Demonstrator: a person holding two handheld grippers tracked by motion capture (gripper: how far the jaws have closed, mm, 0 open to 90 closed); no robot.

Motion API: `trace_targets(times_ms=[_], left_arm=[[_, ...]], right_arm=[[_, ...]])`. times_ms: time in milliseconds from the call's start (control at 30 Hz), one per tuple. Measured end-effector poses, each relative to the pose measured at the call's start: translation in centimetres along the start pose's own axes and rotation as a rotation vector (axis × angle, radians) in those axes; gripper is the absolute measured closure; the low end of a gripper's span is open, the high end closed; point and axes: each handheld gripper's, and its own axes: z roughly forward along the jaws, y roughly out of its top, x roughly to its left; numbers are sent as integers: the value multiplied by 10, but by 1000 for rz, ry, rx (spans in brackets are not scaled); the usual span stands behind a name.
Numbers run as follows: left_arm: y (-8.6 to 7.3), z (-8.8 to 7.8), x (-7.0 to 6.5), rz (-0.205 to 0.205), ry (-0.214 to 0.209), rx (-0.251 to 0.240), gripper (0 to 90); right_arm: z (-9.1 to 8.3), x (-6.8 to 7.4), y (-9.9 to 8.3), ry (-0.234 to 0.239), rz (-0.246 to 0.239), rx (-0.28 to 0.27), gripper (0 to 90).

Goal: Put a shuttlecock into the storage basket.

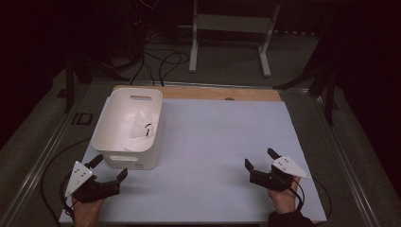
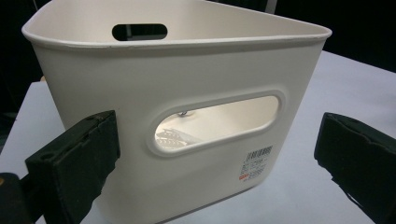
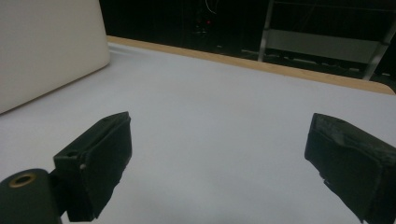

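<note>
Left tool (image 1: 108, 166), jaws wide apart, sits low at the near left of the bench (image 1: 213, 142), just short of a white plastic bin (image 1: 127, 127) and not touching it. In the left gripper view the bin's near wall fills the space between the two black jaws, with an oval handle slot (image 2: 218, 122) at its middle and a small barcode label (image 2: 258, 163) below and to one side.

The bin stands upright on the left side of the bench, toward the near edge. It has rounded corners, a rolled rim and a second handle slot (image 1: 141, 98) in the far wall. Inside lie pale scraps, perhaps paper or a clear bag (image 1: 142, 126); what they are is too faint to tell.

Judging by its thin moulded walls and near-empty inside, the bin is likely light and fairly stiff, though the walls may flex a little when squeezed. The smooth plastic looks slippery, so a pinch on the flat wall could slide. Better holds seem to be the rim above the near slot, or one jaw through the slot with the other outside.

Right tool (image 1: 259, 158), jaws also wide apart and holding nothing, rests at the near right of the bench, well apart from the bin, over bare white surface.
</note>
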Motion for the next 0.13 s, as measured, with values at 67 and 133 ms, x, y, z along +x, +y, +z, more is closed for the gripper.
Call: trace_targets(times_ms=[67, 133], left_arm=[[-1, 1, 0, 5, 1, 10, 10], [-1, 1, 0, 5, 2, 10, 10]], right_arm=[[1, -1, -1, 1, 4, -1, 74], [1, -1, -1, 4, 2, -6, 73]])
